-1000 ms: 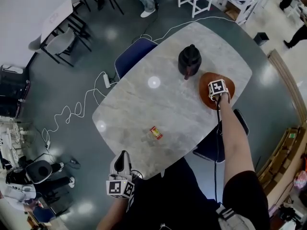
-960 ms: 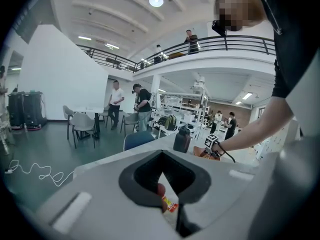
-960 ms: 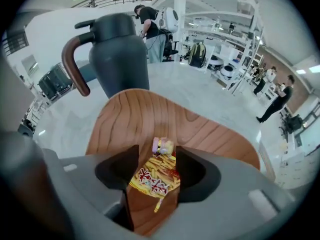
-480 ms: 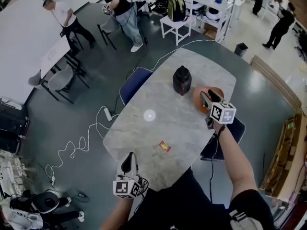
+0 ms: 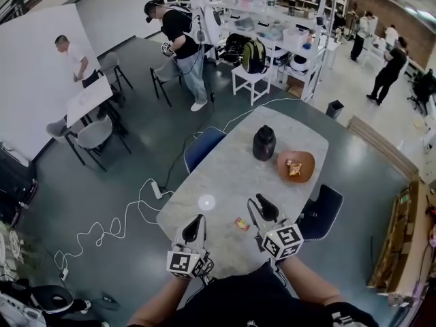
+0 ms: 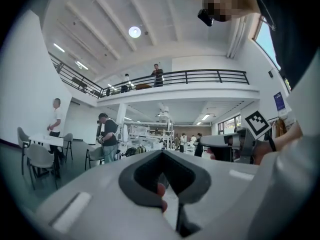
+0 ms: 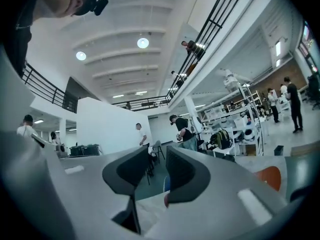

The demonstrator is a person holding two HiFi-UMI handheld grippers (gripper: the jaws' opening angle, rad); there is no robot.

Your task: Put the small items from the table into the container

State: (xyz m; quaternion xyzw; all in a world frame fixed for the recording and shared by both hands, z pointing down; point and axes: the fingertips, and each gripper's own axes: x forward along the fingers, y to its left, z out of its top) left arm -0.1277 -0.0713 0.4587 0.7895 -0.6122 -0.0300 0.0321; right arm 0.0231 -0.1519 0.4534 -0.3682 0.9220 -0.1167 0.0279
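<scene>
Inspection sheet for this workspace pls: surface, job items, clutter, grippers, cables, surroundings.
Surface: marble table, one glare spot.
Job's things: packet loose on the table; another small item in the orange bowl.
Clutter: black jug beside the bowl.
Grippers: left hand-held gripper shut, nothing held; right hand-held gripper closing, nothing between its jaws.
Cables: white cable and power strip on the floor.
Surroundings: blue chairs at the table; people and shelving beyond.

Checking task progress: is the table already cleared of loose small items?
No, a small red-and-yellow packet lies on the table in the head view, outside the orange container.
</scene>
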